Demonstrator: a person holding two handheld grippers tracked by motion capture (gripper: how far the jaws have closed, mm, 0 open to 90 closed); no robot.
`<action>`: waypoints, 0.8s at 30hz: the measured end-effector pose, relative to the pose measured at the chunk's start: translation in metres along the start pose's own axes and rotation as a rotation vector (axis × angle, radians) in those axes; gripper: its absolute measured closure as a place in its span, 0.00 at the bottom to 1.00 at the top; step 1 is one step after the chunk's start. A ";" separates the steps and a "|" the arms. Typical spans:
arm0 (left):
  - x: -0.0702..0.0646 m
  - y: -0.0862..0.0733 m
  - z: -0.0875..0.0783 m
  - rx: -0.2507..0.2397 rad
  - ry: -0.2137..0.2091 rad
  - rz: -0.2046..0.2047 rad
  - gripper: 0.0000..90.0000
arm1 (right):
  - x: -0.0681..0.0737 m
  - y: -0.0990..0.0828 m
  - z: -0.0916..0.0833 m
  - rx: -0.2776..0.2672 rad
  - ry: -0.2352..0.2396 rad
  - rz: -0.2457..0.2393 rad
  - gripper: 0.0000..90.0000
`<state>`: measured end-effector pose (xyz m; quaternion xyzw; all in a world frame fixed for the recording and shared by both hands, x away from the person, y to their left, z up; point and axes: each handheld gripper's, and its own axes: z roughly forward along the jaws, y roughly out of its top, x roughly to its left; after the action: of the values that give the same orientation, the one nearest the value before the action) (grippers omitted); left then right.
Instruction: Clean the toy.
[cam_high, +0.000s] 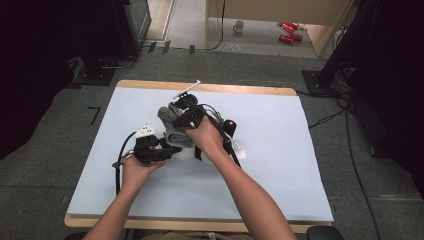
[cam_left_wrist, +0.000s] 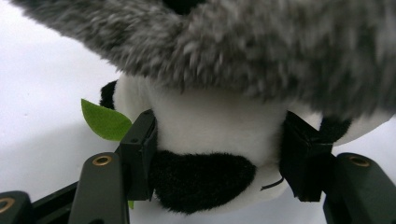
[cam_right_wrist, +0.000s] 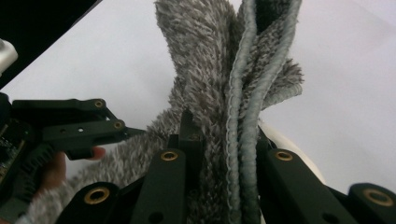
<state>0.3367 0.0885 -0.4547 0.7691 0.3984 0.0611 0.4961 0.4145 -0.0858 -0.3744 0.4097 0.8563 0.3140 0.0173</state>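
The plush panda (cam_left_wrist: 205, 140) sits near the middle of the table (cam_high: 280, 165), a shade toward the left edge, and the left gripper (cam_left_wrist: 217, 154) has its jaws on either flank of that white-and-black body, pads pressing into the fur. A small green leaf (cam_left_wrist: 105, 121) pokes out beside one jaw. Draped over the top of the toy is the grey fuzzy towel (cam_right_wrist: 219, 93), and the right gripper (cam_right_wrist: 224, 182) has it pinched tight, jaws clamped narrow on the bunched folds with the stitched hem running straight up between them. From the high view, the right gripper (cam_high: 187, 116) is crossed over toward the far side of the bundle while the left gripper (cam_high: 150, 149) holds low at the near left.

So by my reading, both grabs are made: toy steadied, cloth caught. What is left is the real work, drawing the towel across or off the panda; which way it goes I cannot tell. The cloth lies heaped, not spread.
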 end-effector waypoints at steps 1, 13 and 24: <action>-0.001 0.001 0.000 0.007 0.003 0.011 0.44 | -0.001 -0.001 -0.001 0.007 -0.005 -0.006 0.86; -0.003 0.002 0.001 0.051 0.011 0.056 0.46 | -0.023 -0.015 -0.022 0.049 -0.033 -0.013 0.86; 0.003 0.000 0.001 0.033 -0.023 0.042 0.46 | -0.074 -0.052 -0.046 0.009 -0.125 0.116 0.88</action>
<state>0.3394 0.0899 -0.4566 0.7860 0.3775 0.0560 0.4864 0.4150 -0.1869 -0.3833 0.4776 0.8298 0.2844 0.0504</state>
